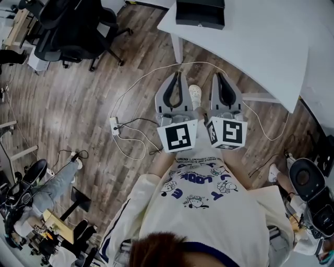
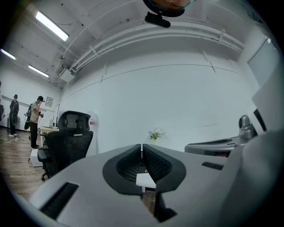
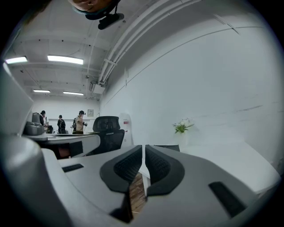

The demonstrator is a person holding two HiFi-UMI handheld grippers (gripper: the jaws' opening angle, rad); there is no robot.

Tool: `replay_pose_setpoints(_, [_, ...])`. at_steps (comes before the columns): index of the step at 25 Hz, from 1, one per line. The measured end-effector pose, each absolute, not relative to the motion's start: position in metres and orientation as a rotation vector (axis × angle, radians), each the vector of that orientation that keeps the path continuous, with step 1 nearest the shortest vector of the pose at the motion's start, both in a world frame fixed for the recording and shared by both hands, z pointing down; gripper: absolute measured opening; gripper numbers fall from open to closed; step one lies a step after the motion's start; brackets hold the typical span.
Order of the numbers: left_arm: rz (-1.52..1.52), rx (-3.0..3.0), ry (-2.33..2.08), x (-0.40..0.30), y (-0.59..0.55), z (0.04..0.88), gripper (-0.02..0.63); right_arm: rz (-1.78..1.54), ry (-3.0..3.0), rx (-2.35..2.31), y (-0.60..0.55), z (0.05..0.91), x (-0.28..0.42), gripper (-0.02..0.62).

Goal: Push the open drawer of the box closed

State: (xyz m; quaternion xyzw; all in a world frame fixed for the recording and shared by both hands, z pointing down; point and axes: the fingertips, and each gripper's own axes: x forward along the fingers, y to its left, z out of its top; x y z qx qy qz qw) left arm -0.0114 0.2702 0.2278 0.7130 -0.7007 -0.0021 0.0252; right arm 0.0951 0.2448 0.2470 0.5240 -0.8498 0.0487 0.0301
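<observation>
Left gripper (image 1: 176, 76) and right gripper (image 1: 219, 77), both shut and empty, are held short of the desk's (image 1: 261, 49) near edge; the box (image 1: 200, 12) by its left edge should be pushed squarely.

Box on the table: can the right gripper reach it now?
Probably not yet: the right gripper hangs over the floor, short of the table; the box sits further on. Nothing blocks the way.

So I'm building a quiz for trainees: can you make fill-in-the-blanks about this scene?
1. The jaws of the left gripper and the right gripper are both ____.
2. The black box sits on a table coloured ____.
3. The floor is made of ____ planks.

Missing words: shut; white; wooden.
</observation>
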Motion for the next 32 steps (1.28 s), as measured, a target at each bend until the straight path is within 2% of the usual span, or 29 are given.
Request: replay_pose_setpoints(32, [0.154,2.097,-2.124,-0.029,0.018,0.284,0.021,0.318,-2.589,1.491,-0.005,0.308,0.071,0.040])
